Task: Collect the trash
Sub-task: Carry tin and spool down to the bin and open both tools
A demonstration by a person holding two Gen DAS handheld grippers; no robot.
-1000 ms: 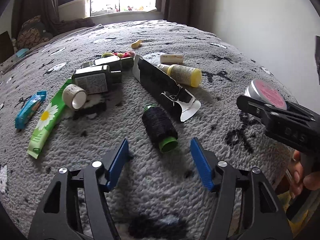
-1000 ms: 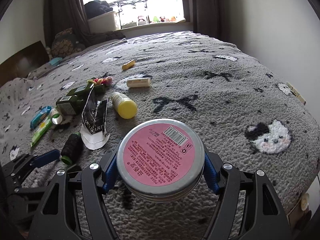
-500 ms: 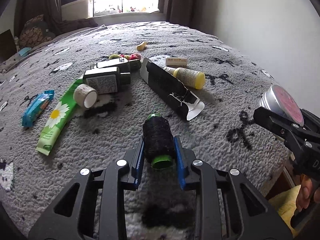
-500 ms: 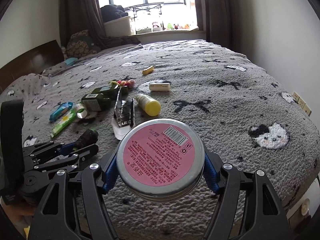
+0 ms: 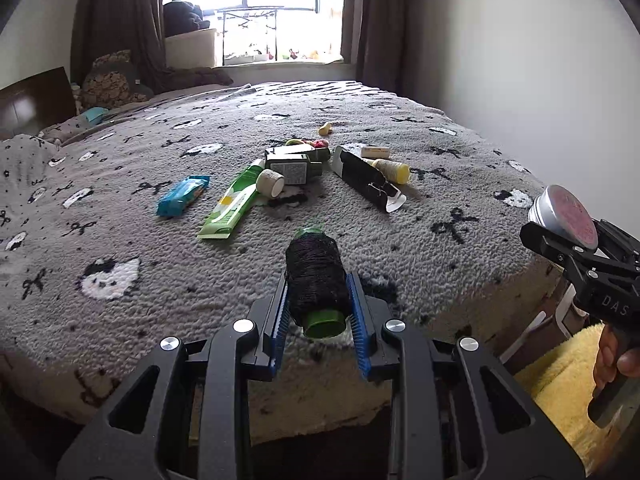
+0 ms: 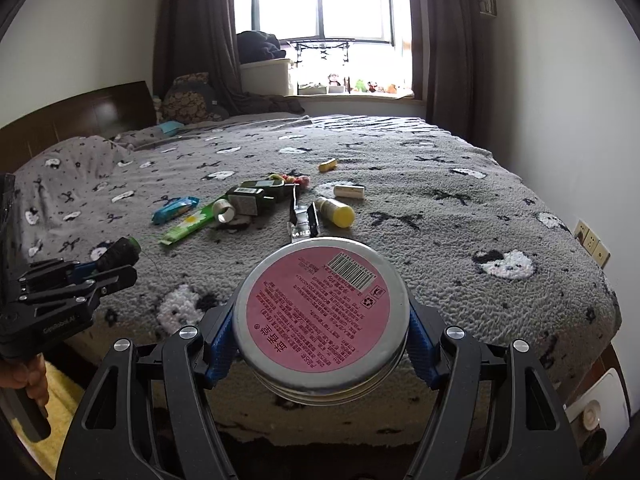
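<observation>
Left hand-held gripper (image 5: 318, 312): clenched on the spool (image 5: 316, 276), black thread on a green core, lifted clear of the bed (image 5: 120, 240) and hanging over its near edge. Ahead and to the left of it, lying on the bed: blue wrapper (image 5: 183, 195), green tube (image 5: 234, 204), tape roll (image 5: 270, 182). Straight ahead, farther off: dark box (image 5: 294, 168). Ahead and to the right: black carton (image 5: 366, 184), opened flat, with the yellow-capped bottle (image 5: 392, 170) just beside it.

Right hand-held gripper (image 6: 320, 344): clamped on the tin (image 6: 320, 316), pink label toward the camera, held off the bed past its near edge. Well ahead of it, the same scatter of litter, with a small yellow piece (image 6: 328, 165) farthest out.

Step in hand, by judgement: carrying off two picked pieces, both hands full, bed far from cleared. No bin visible in either view, so drop spot cannot be told; likely low and near the bed's foot. Next move calls for swinging both loads away from the bed toward the bin, releasing over it, then returning for the nearest remaining pieces. Spool gripped across soft thread, so a steady squeeze needed to avoid slipping.
</observation>
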